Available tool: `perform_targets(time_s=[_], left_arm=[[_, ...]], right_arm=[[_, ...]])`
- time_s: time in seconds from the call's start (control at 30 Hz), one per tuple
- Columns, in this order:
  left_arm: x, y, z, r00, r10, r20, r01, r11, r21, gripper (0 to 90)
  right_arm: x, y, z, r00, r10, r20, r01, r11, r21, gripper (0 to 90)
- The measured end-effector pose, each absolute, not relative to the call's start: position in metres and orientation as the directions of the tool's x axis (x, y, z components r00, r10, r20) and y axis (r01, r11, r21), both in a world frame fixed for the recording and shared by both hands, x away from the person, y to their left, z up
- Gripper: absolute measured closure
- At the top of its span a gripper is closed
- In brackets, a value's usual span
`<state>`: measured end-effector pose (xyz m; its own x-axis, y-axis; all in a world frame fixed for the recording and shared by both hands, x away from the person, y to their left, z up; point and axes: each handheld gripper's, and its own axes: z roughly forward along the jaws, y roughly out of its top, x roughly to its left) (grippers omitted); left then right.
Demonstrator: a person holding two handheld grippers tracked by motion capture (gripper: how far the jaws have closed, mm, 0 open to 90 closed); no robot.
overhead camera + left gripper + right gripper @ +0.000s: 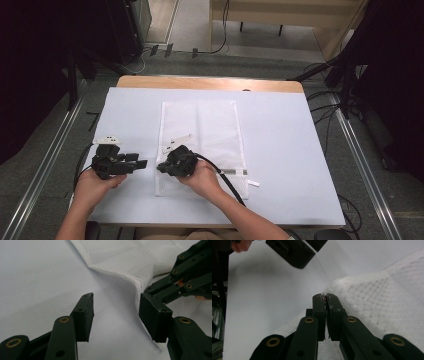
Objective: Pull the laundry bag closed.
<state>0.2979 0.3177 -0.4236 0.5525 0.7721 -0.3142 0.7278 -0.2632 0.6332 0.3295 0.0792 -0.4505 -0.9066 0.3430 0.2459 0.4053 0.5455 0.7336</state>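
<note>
Right claw (161, 167) is clamped on the left edge of a white mesh bag (212, 130), near the bag's near-left corner; in the right gripper view the two jaws of this claw (325, 297) meet with a thin fold of the mesh (387, 307) pinched between their tips, and the fabric rises toward them in a low ridge. Left claw (142, 163) is spread wide, gripping nothing. In the left gripper view its pads (86, 315) stand well apart over bare table covering, aimed at the lifted edge of the bag (130, 262), with the right claw's linkage (180, 280) just beyond. The left claw tips are near the bag edge but not touching it.

The bag lies flat at the middle of the table (280, 135), on a pale sheet that covers most of the top. Its long axis runs from the person's side toward the far side of the table, short edges near and far. A dark strip, apparently a zip (235, 172), runs across the near short end, with a small white tab (254, 183) lying just past the bag's near-right corner. Small white tags (177, 141) lie on the bag's left half, just beyond the right claw.

Both hands enter from the near edge: the left hand (97, 182) holds its gripper left of the bag, the right hand (202, 177) rests over the bag's near end. A black cable (227, 182) trails back from the right gripper along the forearm.
</note>
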Motion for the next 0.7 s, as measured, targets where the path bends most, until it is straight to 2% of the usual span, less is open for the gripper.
perform_targets(time_s=[0.33, 0.7], left_arm=[[0.295, 0.304, -0.43, 0.633, 0.701, -0.33, 0.706, -0.347, 0.617, 46.3], [0.3, 0.285, -0.439, 0.665, 0.668, -0.334, 0.7, -0.403, 0.589, 47.3]], right_arm=[[0.337, 0.078, -0.439, -0.907, 0.349, 0.236, 0.401, 0.543, 0.738, 88.0], [0.336, 0.075, -0.428, -0.908, 0.333, 0.254, 0.401, 0.518, 0.755, 88.0]])
